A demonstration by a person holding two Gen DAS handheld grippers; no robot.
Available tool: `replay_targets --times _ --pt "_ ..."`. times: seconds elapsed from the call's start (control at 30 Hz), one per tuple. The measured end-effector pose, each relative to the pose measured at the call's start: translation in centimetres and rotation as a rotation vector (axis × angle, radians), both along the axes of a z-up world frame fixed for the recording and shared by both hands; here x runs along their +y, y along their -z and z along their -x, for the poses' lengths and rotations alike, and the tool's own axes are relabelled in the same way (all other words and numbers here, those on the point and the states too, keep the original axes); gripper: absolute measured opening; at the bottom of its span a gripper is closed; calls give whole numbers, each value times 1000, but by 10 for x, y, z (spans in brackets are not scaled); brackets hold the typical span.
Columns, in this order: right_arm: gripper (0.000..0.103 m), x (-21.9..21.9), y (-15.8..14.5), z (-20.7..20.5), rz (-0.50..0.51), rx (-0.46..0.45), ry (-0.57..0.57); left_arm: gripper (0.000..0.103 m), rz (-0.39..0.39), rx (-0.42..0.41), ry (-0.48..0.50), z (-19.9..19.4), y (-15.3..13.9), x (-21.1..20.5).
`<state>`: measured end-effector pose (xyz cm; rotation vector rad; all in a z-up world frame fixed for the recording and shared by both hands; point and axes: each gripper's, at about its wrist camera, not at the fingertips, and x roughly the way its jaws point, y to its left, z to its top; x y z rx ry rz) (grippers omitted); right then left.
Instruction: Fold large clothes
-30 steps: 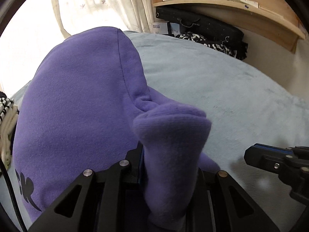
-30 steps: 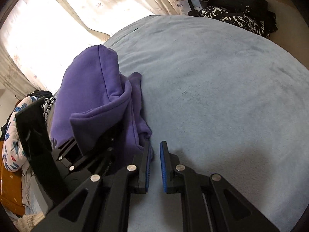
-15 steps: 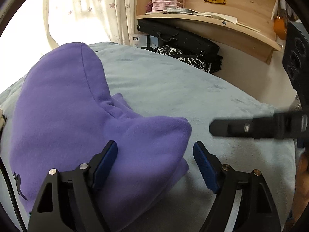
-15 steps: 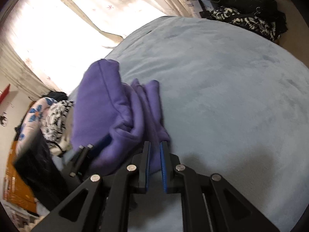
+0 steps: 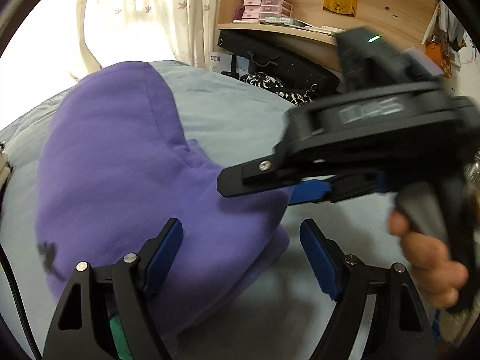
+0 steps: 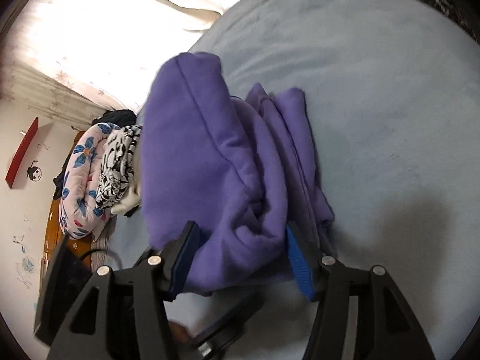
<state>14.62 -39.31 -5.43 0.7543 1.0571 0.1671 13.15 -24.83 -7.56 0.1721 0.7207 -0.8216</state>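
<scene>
Now both tongs [image 5: 241, 256] [image 6: 240, 258] have just spread, releasing the purple sweatshirt [image 5: 126, 180].

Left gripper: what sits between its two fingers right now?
In the left wrist view, the near edge of the folded purple sweatshirt lies between the left gripper fingers, jaws wide, pads not pressing; beside it, bare grey-blue bed cover.

Sunlit floral curtain [image 5: 156, 9], wooden shelf [image 5: 288, 28], grey-blue bed [image 6: 375, 90]
</scene>
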Motion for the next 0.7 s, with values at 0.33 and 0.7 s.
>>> replay_targets --times 0.33,0.7 --pt "44 9 7 -16 29 42 -49 79 92 1 -245 -26 -48 106" --pt "29 18 0 -52 129 6 -117 55 151 339 -514 -154 3 153"
